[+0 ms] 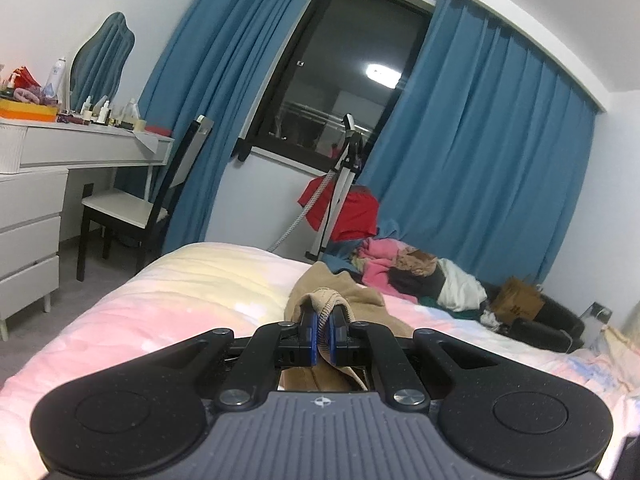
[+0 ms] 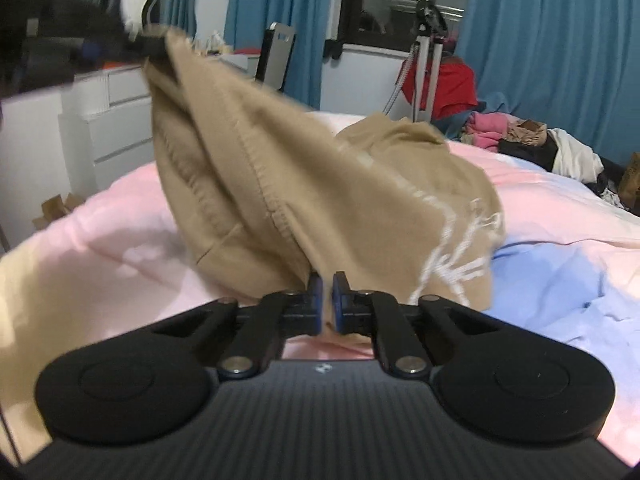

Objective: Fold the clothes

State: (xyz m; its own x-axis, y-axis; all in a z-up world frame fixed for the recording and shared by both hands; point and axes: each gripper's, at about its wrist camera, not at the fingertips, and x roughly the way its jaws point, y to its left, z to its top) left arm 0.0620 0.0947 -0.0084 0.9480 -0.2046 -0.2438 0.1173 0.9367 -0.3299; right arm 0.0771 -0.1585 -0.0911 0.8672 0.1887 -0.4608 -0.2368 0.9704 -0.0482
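A tan garment [image 2: 304,184] with white lettering hangs stretched above the bed between both grippers. My right gripper [image 2: 327,280] is shut on its lower edge. In the left wrist view my left gripper [image 1: 323,316] is shut on a ribbed tan hem, and the rest of the tan garment [image 1: 360,300] trails onto the bed behind it. In the right wrist view the left gripper [image 2: 148,46] appears blurred at the upper left, holding the garment's raised corner.
The pink and blue bedspread [image 1: 160,304] lies below. A pile of mixed clothes [image 1: 404,268] sits at the bed's far side, beside a tripod [image 1: 340,184] with a red garment. A white dresser [image 1: 32,216] and a chair [image 1: 136,208] stand left. Blue curtains frame a dark window.
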